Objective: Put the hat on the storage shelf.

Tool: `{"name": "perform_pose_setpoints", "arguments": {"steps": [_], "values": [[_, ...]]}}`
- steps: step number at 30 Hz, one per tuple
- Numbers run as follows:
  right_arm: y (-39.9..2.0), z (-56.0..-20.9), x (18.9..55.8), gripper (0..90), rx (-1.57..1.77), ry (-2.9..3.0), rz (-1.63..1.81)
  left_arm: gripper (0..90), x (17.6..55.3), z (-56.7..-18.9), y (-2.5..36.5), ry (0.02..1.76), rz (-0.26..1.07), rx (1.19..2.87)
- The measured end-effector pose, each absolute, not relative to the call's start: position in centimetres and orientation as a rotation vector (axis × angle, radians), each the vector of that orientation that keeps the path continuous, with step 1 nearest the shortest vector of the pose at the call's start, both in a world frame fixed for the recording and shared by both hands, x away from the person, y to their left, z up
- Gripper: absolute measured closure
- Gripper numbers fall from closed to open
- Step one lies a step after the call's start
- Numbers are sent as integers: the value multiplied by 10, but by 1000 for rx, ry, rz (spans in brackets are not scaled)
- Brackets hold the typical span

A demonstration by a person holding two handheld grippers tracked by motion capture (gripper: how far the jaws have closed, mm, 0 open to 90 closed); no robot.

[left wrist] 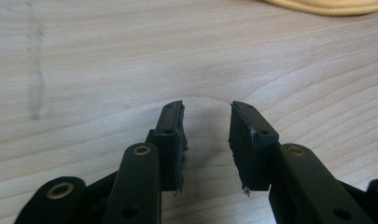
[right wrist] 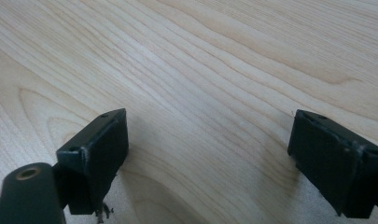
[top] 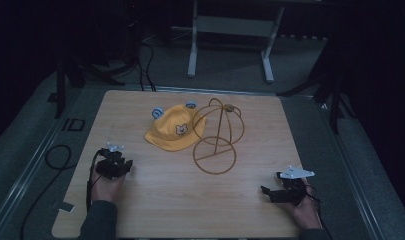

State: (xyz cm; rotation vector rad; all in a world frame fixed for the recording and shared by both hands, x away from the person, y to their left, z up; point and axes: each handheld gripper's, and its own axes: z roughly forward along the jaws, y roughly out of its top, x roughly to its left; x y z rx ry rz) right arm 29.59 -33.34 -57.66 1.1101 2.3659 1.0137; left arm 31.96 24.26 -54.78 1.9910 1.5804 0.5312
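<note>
A pale wood-grain worktop [top: 155,200] sits in a dark room, with grey floor and a metal frame's legs at the top of the frame. Nearest, at the lower left of the high view, the left gripper [top: 121,161] rests low over the bare wood, its jaws parted with a modest gap and nothing between them; at the lower right, the right gripper [top: 270,192] has its jaws spread wide, also on nothing. Farther up, near the centre, lies the yellow cap [top: 174,131] with a bear patch — its brim edge shows at the top right of the left gripper view [left wrist: 326,5] — and just beside it, to its right, stands the wire hat stand [top: 217,137], the cap's edge seeming to touch the wire. The likely risk: the stand looks light, so a gripper reaching for the cap could nudge or tip it, and a pinch on soft fabric alone may slip or drag the cap flat.
</note>
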Motion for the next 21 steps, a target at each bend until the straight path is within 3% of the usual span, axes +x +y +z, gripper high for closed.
{"name": "perform_pose_setpoints", "arguments": {"steps": [21], "values": [[-333,-577,296,121,1110,2366,1014,605,328,-507,280,1299,484,2169]]}}
